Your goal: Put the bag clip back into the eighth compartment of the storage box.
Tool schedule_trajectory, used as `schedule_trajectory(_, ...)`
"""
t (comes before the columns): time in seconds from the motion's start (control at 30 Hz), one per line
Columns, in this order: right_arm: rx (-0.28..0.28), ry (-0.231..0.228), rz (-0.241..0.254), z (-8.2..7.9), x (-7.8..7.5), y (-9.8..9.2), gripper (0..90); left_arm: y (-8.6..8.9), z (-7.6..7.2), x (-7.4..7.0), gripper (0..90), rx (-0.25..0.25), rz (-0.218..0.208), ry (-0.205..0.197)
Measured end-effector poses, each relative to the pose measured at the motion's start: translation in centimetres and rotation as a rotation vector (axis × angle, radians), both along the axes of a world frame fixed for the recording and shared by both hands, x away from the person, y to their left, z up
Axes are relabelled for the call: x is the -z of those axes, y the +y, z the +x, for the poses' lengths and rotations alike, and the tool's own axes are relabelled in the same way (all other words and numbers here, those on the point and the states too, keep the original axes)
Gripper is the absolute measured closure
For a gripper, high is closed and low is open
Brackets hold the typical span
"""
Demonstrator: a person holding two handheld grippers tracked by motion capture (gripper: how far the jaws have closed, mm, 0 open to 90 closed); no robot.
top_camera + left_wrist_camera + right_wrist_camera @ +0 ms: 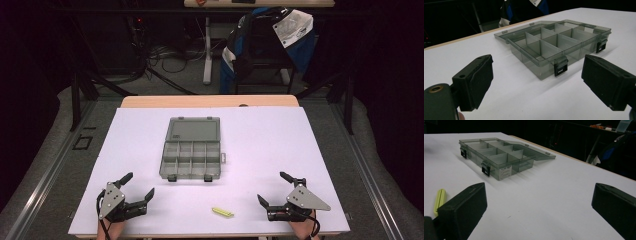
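Note:
A smoky grey plastic organiser box (191, 161) lies open in the middle of the white table top, its lid (194, 129) folded flat behind it and its several compartments empty. The same box (556, 46) (496, 155) shows in both gripper views. A small yellow-green strip (222, 212) (439, 200) lies near the front edge, between the two grippers. My left gripper (139, 185) (537, 82) rests at the front left, open, nothing between its jaws. My right gripper (272, 187) (539, 207) rests at the front right, open wide and empty.
The white sheet (280, 135) covers a wooden table (210, 101). Behind the table stands a chair with a blue and white jacket (270, 37), a desk leg (206, 47) and floor cables. Dark stands flank the table on both sides.

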State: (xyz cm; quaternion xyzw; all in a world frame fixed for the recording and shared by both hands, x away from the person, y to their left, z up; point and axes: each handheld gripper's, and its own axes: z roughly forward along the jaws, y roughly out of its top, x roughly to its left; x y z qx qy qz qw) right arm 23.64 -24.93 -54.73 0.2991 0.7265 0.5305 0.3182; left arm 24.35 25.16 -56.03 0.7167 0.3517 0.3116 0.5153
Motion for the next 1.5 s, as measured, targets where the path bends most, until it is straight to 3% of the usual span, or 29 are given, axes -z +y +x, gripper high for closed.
schedule_trajectory(0.7, -0.028, 0.036, -0.033, 0.6, 0.1, 0.6, 0.0, -0.1, 0.0, 0.0, 10.4, 0.001, 0.009, 0.007)
schedule_trajectory(1.5, -0.123, 0.103, -0.091, 1.9, -0.3, 3.9, 0.0, -0.3, 0.1, 0.1, 10.4, 0.005, 0.012, 0.013)
